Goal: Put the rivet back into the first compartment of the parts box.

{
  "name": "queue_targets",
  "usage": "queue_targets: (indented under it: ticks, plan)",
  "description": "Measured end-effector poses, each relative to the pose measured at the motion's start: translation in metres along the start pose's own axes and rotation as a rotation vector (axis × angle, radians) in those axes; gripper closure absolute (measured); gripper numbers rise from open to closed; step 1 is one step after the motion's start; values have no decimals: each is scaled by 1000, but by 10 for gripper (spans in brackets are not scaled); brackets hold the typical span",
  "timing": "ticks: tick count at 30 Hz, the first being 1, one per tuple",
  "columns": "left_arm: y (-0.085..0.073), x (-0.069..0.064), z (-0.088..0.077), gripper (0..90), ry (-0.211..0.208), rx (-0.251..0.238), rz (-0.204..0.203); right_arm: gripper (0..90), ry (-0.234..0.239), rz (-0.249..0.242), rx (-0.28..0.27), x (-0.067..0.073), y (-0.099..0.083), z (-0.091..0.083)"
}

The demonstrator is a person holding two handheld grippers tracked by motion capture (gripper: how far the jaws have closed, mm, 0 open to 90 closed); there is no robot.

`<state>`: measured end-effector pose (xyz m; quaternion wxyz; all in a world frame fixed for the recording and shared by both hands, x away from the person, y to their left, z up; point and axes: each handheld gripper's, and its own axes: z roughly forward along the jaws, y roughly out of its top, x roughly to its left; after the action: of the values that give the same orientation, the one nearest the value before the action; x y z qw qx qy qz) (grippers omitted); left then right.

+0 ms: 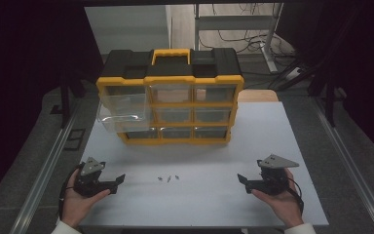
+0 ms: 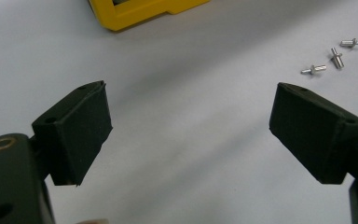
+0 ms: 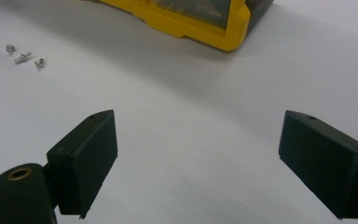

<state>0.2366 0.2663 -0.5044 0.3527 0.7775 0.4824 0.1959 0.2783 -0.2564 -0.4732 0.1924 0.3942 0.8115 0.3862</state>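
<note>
1. The flat white counter (image 1: 253, 146) sits in a dark room with a grey floor (image 1: 355, 146).
2. A yellow and black plastic drawer box (image 1: 170, 100) stands at 12 o'clock.
3. Three tiny silver metal screws (image 1: 168, 178) lie in the middle.
4. The left tongs (image 1: 119, 181) at 8 o'clock and the right tongs (image 1: 240, 179) at 4 o'clock are spread wide, holding nothing.

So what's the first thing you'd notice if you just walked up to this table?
The big yellow and black drawer box standing at the far side of the white table, with one clear drawer pulled out at its left. Then the three tiny metal pins lying near the front edge, midway between the open left gripper and the open right gripper.
</note>
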Motion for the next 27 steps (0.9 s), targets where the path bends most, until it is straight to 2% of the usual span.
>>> queue_targets:
  ticks: [16, 21, 23, 27]
  plan:
    - [2, 4, -7, 135, -1, -23, 13, 118, -4, 10, 13, 2, -1, 1]
    - [7, 4, -3, 149, -22, -24, 35, 119, -12, 15, 19, 0, -5, -2]
    - [8, 4, -1, 151, -43, -15, 53, 119, -17, 24, 19, -2, -7, -3]
    - [8, 5, 2, 151, -58, -2, 54, 119, -20, 17, 24, -3, -8, -3]
